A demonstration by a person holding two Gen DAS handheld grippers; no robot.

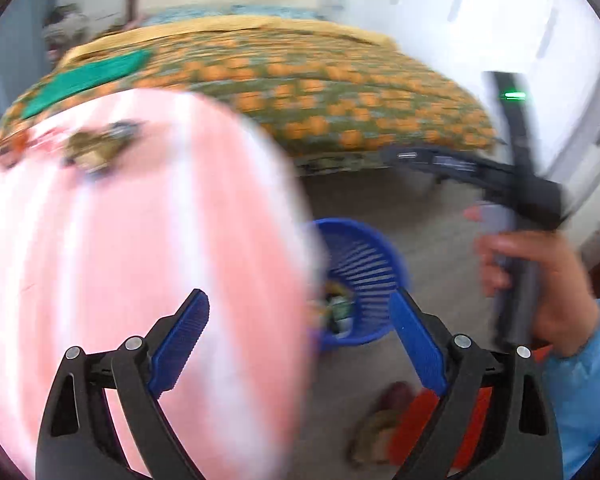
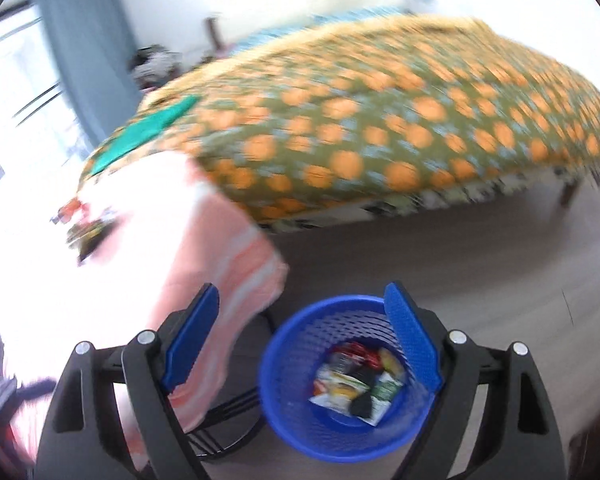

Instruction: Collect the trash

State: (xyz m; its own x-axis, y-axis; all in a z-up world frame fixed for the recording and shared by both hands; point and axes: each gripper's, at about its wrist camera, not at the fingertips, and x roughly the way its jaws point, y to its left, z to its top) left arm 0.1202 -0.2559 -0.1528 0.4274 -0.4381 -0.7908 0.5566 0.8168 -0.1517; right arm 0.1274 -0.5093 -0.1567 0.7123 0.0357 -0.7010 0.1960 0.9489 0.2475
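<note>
A blue mesh waste basket (image 2: 340, 376) stands on the floor and holds several wrappers (image 2: 356, 384). My right gripper (image 2: 304, 340) is open and empty just above its rim. The basket also shows in the left wrist view (image 1: 360, 280). My left gripper (image 1: 300, 344) is open and empty over the edge of a table with a pink and white striped cloth (image 1: 120, 260). Some wrappers (image 1: 96, 144) lie on the far part of that cloth; they also show in the right wrist view (image 2: 88, 224). Both views are blurred.
A bed with an orange and green patterned cover (image 2: 380, 120) fills the back. A green item (image 1: 88, 76) lies on it. The right hand and its gripper handle (image 1: 520, 260) show in the left wrist view. A black wire rack (image 2: 224, 428) stands under the table.
</note>
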